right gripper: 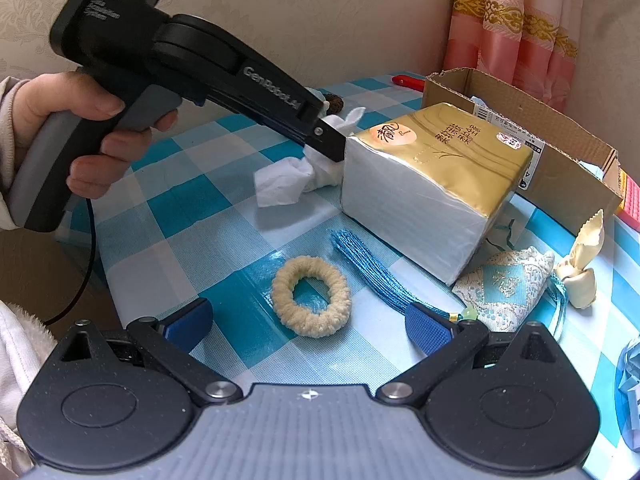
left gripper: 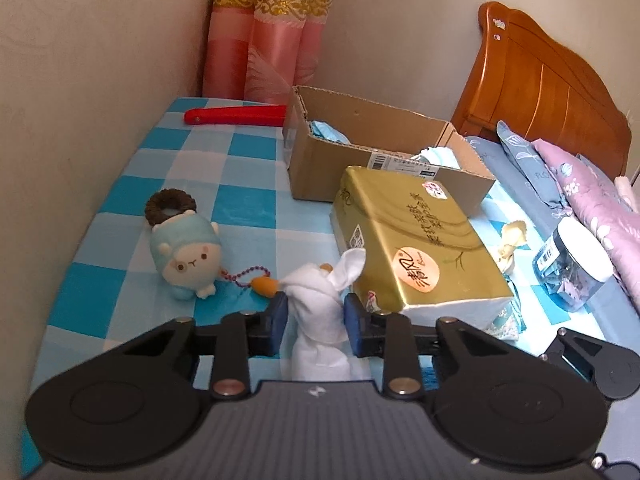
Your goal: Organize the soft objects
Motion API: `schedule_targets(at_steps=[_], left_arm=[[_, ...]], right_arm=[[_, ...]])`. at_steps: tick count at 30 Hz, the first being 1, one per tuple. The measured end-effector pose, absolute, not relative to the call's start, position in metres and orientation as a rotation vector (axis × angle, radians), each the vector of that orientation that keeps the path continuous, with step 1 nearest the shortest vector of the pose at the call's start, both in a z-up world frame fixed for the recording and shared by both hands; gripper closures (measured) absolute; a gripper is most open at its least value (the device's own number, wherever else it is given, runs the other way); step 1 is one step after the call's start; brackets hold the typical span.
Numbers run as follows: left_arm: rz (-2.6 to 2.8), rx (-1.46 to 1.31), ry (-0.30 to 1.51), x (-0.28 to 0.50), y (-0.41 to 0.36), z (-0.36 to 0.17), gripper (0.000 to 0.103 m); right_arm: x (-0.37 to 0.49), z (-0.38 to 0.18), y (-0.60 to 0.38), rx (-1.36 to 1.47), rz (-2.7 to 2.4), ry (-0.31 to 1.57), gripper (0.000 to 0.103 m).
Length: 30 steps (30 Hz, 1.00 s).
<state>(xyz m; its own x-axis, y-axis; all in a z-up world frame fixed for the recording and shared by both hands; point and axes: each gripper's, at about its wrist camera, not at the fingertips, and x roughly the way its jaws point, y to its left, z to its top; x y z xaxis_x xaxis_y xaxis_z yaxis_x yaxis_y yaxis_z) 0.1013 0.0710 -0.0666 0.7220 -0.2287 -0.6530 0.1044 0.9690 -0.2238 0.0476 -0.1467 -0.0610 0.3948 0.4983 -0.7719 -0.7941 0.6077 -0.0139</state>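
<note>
A knotted white cloth [left gripper: 318, 340] stands between the blue pads of my left gripper [left gripper: 316, 308], which is shut on it. The right wrist view shows the same cloth [right gripper: 288, 184] with its tail resting on the checked tablecloth beside the gold tissue pack [right gripper: 436, 172]. My right gripper [right gripper: 308, 316] is open just above a cream scrunchie [right gripper: 280, 288] that lies on the table, not touching it. A pale blue plush toy [left gripper: 188, 256] and a brown scrunchie [left gripper: 170, 206] lie to the left of the left gripper.
An open cardboard box [left gripper: 360, 152] with light blue items sits behind the tissue pack [left gripper: 416, 240]. A blue tassel [right gripper: 372, 272], embroidered sachet [right gripper: 504, 284] and cream knotted cloth [right gripper: 580, 272] lie at the right. A jar [left gripper: 572, 264], pillows [left gripper: 580, 188] and a red object [left gripper: 236, 116] are around.
</note>
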Motion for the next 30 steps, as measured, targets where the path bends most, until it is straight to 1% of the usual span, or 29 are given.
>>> schedule_targets(at_steps=[6, 8, 10, 11, 13, 14, 17, 18, 19, 24, 30], left_arm=[[-0.171, -0.149, 0.749, 0.083, 0.076, -0.057, 0.074], [-0.159, -0.151, 0.754, 0.077, 0.079, -0.055, 0.074], [-0.147, -0.154, 0.758, 0.073, 0.082, -0.055, 0.074], [-0.141, -0.152, 0.759, 0.071, 0.083, -0.055, 0.074], [-0.137, -0.152, 0.763, 0.070, 0.084, -0.056, 0.074], [-0.137, -0.152, 0.765, 0.070, 0.084, -0.057, 0.074], [-0.143, -0.150, 0.764, 0.068, 0.083, -0.056, 0.074], [-0.146, -0.148, 0.763, 0.068, 0.082, -0.055, 0.074], [-0.148, -0.145, 0.763, 0.067, 0.081, -0.055, 0.074], [-0.147, -0.131, 0.763, 0.063, 0.081, -0.050, 0.074], [-0.145, -0.107, 0.763, 0.055, 0.077, -0.042, 0.074]], right_arm=[[0.050, -0.060, -0.145, -0.421, 0.847, 0.821, 0.000], [0.049, -0.060, -0.144, -0.423, 0.851, 0.820, 0.002], [0.047, -0.059, -0.143, -0.426, 0.859, 0.813, 0.010], [0.047, -0.058, -0.141, -0.429, 0.863, 0.812, 0.012], [0.048, -0.057, -0.139, -0.432, 0.868, 0.807, 0.022], [0.049, -0.057, -0.137, -0.435, 0.869, 0.806, 0.025], [0.051, -0.055, -0.134, -0.437, 0.866, 0.806, 0.039], [0.052, -0.054, -0.133, -0.438, 0.861, 0.806, 0.045], [0.052, -0.054, -0.133, -0.440, 0.859, 0.808, 0.049], [0.053, -0.051, -0.134, -0.450, 0.831, 0.811, 0.058], [0.051, -0.045, -0.138, -0.442, 0.829, 0.814, 0.061]])
